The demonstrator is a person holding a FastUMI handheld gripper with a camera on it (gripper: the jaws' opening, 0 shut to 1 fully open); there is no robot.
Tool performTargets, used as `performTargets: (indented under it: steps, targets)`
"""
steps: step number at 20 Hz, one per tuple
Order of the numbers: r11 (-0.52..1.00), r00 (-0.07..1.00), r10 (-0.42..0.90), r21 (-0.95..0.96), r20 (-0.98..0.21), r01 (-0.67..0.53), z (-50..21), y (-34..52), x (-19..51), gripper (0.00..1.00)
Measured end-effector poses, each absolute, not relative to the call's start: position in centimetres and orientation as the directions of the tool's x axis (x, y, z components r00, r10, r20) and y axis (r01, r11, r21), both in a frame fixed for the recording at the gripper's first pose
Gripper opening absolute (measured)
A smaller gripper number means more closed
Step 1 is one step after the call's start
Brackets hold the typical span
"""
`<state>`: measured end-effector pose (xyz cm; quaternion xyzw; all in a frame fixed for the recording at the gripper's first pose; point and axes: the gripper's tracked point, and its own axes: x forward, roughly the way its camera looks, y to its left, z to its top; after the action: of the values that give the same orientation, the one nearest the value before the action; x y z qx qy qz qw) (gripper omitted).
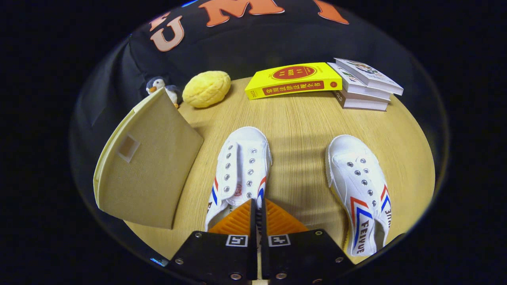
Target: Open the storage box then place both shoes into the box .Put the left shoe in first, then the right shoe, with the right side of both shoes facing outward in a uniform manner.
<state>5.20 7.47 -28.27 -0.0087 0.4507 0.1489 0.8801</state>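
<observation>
Two white canvas shoes with red and blue stripes stand on the round wooden table, toes pointing away from me. The left shoe lies just ahead of my fingers, its heel end under them. Its right side wall runs into the narrow slit between the fingers, where a strip of white shows. My gripper is shut on that side wall. The right shoe sits apart, to the right of the fingers. A beige fabric storage box stands left of the left shoe, its lid closed.
Beyond the shoes, a yellow book lies at the table's far side. A stack of books sits to its right. A yellow bread-shaped plush and a small penguin toy sit behind the box.
</observation>
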Motion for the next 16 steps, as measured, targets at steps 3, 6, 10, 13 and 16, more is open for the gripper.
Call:
performTargets:
  steps: [3,6,10,13,16]
  targets:
    - [0.950,0.490,0.229,0.083,-0.841,-0.302,-29.4,7.0,4.9,0.33]
    - [0.946,0.450,0.275,0.155,-0.850,-0.284,-29.9,7.7,5.0,0.40]
    - [0.930,0.387,0.355,0.277,-0.851,-0.243,-30.1,8.4,4.7,0.14]
    - [0.931,0.339,0.357,0.302,-0.870,-0.206,-30.3,8.2,4.6,0.09]
    - [0.931,0.378,0.364,0.324,-0.851,-0.166,-29.8,8.2,4.9,0.07]
